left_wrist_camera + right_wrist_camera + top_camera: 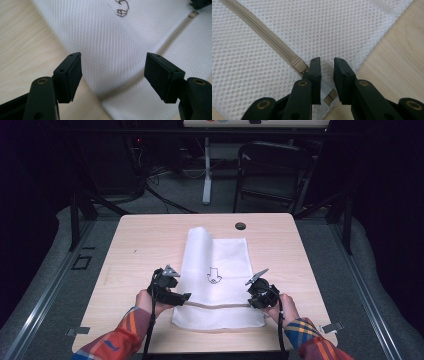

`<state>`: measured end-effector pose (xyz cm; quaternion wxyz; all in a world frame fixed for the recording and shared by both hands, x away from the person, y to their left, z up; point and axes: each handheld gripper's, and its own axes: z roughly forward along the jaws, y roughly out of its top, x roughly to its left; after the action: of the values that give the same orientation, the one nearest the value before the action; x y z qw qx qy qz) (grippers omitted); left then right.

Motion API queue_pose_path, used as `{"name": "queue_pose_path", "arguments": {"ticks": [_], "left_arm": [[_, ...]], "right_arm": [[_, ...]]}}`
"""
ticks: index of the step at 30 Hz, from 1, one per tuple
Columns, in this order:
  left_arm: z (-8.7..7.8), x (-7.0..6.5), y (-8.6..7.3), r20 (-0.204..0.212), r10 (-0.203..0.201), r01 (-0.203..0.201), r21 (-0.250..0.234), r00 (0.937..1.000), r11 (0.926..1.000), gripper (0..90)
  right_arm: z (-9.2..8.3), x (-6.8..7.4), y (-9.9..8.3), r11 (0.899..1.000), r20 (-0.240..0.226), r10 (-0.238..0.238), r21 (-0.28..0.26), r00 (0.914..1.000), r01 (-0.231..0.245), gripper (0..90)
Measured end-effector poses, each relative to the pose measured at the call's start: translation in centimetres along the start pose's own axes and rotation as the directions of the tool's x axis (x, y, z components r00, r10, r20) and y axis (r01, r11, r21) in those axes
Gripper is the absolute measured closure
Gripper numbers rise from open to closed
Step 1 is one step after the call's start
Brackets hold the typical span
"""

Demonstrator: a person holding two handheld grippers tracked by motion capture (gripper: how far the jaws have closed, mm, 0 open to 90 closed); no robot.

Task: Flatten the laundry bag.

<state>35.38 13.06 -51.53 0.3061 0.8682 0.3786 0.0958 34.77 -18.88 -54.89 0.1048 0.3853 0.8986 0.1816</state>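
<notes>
We held a tool in each hand over a white mesh bag [216, 270] that lay flat at the middle of the desk [140, 245], its far left part folded over itself. A tan zipper [220, 305] ran across the bag near our edge. The left tool [183, 298] hung at the bag's left edge, its jaws spread wide with nothing between them. The right tool [251, 299] sat at the zipper's right end, jaws parted by a narrow gap just beside the slider [298, 64], pads pressing on nothing. A small black emblem [214, 276] marked the bag's middle.
</notes>
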Motion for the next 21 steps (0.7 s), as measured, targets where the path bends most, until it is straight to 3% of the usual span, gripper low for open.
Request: {"name": "queue_pose_path", "arguments": {"ticks": [4, 10, 17, 21], "left_arm": [[2.0, -0.1, 0.7, -0.007, 0.044, -0.043, 0.048, 0.9990, 0.9979, 37.2], [3.7, -0.2, 0.2, 0.030, 0.056, -0.060, 0.138, 0.9980, 0.9886, 57.5], [4.8, 0.1, -0.3, 0.019, 0.063, -0.066, 0.189, 0.9978, 0.9797, 73.1], [5.0, 0.2, -0.2, 0.010, 0.067, -0.068, 0.183, 0.9977, 0.9808, 75.5]], "right_arm": [[0.0, 0.0, 0.0, 1.000, -0.002, -0.003, 0.013, 1.0000, 0.003, 79.5], [0.1, 0.3, -0.1, 1.000, 0.011, -0.011, 0.011, 0.9999, 0.011, 82.4], [0.0, 0.4, -0.1, 1.000, 0.010, -0.008, 0.017, 0.9999, 0.008, 85.0], [0.0, 0.4, -0.2, 1.000, -0.012, 0.005, 0.017, 0.9999, -0.005, 85.1]]}}
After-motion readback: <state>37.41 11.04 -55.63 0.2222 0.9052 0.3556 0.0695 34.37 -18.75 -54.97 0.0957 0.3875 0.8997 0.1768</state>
